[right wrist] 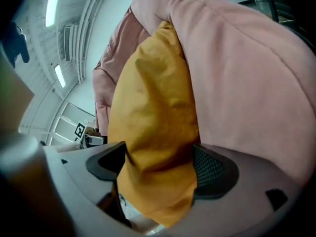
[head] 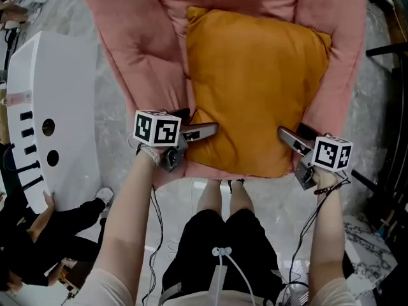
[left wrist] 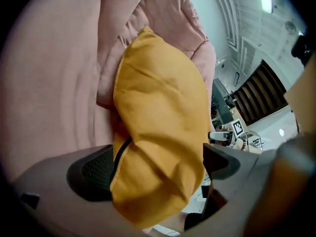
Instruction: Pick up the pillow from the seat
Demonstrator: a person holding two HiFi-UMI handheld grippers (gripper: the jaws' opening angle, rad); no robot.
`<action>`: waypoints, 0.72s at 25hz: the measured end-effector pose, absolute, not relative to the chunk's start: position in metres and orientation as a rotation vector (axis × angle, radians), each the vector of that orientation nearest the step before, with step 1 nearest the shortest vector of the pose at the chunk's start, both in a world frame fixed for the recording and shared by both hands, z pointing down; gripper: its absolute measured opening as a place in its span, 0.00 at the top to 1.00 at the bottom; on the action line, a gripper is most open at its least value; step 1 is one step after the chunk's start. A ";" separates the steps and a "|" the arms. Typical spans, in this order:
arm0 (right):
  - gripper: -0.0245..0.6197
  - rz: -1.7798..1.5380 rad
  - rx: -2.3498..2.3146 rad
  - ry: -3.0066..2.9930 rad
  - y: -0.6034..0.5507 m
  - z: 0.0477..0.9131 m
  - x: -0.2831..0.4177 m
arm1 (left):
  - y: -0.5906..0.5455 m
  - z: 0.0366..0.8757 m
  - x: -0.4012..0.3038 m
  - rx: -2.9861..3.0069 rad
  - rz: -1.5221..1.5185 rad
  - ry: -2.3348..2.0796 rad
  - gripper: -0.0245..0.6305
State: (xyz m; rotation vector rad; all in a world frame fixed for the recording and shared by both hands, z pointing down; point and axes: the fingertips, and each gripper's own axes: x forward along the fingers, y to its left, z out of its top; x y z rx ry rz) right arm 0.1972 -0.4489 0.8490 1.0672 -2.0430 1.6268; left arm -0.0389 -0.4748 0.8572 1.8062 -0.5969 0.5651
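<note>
Person's legs (head: 220, 199) nearest, arms out fwd either side. Left claw (head: 207, 131) has the pillow (head: 255, 88) by its lower-left corner, right claw (head: 287, 137) by the lower-right, prob. so it lifts level. Both claws clamped on fabric, orange cloth bunched btwn jaws. Pillow lies on pink seat (head: 134, 50), against the back, not yet lifted.

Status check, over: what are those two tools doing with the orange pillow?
Left tool shut on pillow, near-left corner. Right tool shut on near-right corner. Pillow lies on pink seat. Nothing blocking.
</note>
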 end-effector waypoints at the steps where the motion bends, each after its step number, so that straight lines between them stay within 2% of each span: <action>1: 0.33 1.616 1.052 -2.028 -0.451 0.853 0.196 | -0.478 0.864 -0.033 1.795 0.577 -0.580 0.13; 6: 0.33 1.576 0.988 -1.990 -0.462 0.872 0.176 | -0.489 0.902 -0.016 1.744 0.661 -0.570 0.11; 14: 0.33 1.555 0.998 -1.989 -0.480 0.900 0.168 | -0.499 0.924 -0.003 1.721 0.615 -0.603 0.11; 17: 0.35 1.509 1.027 -2.021 -0.480 0.902 0.170 | -0.499 0.925 -0.004 1.726 0.619 -0.598 0.17; 18: 0.43 1.489 1.040 -2.028 -0.479 0.902 0.171 | -0.499 0.925 -0.004 1.736 0.629 -0.601 0.24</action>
